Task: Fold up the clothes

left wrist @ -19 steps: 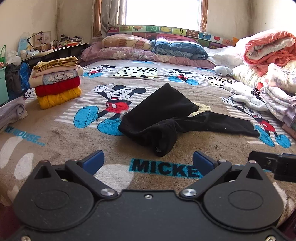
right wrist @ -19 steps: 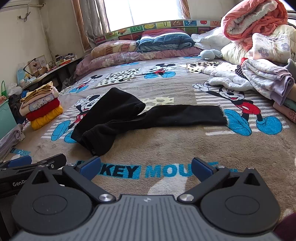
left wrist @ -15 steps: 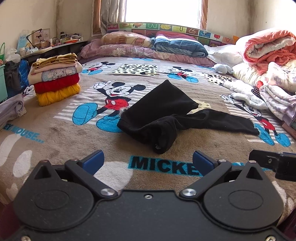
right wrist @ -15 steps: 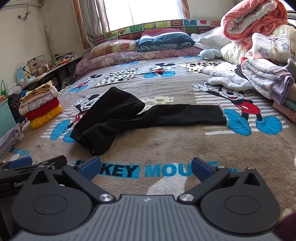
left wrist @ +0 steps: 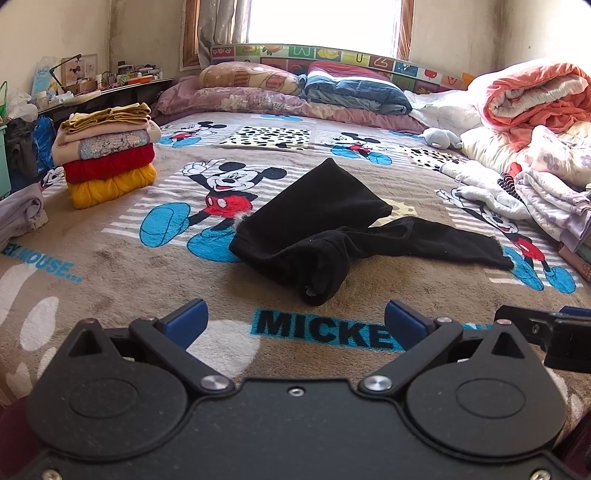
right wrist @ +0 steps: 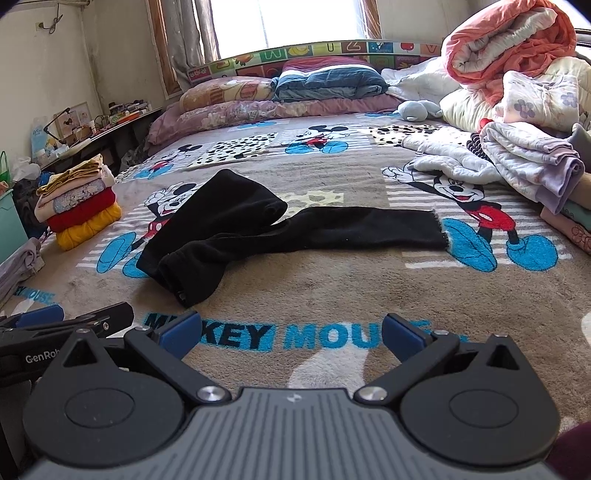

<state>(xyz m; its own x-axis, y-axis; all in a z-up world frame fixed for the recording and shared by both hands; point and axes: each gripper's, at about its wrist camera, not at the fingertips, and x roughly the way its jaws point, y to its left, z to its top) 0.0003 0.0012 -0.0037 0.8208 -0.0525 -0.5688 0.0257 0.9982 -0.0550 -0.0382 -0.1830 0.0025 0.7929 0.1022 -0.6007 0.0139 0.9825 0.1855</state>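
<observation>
Both cameras sit low over the near edge of the bed blanket (left wrist: 110, 258), each looking forward and slightly down between its own spread blue fingertips toward the window (left wrist: 317, 22). The left gripper (left wrist: 295, 321) view has the black garment (left wrist: 314, 236) straight ahead and close. The right gripper (right wrist: 291, 332) view sees it ahead-left (right wrist: 258, 229). Both share the garment, the folded pile (left wrist: 107, 173) at left, and the pillows (right wrist: 258, 96).
</observation>
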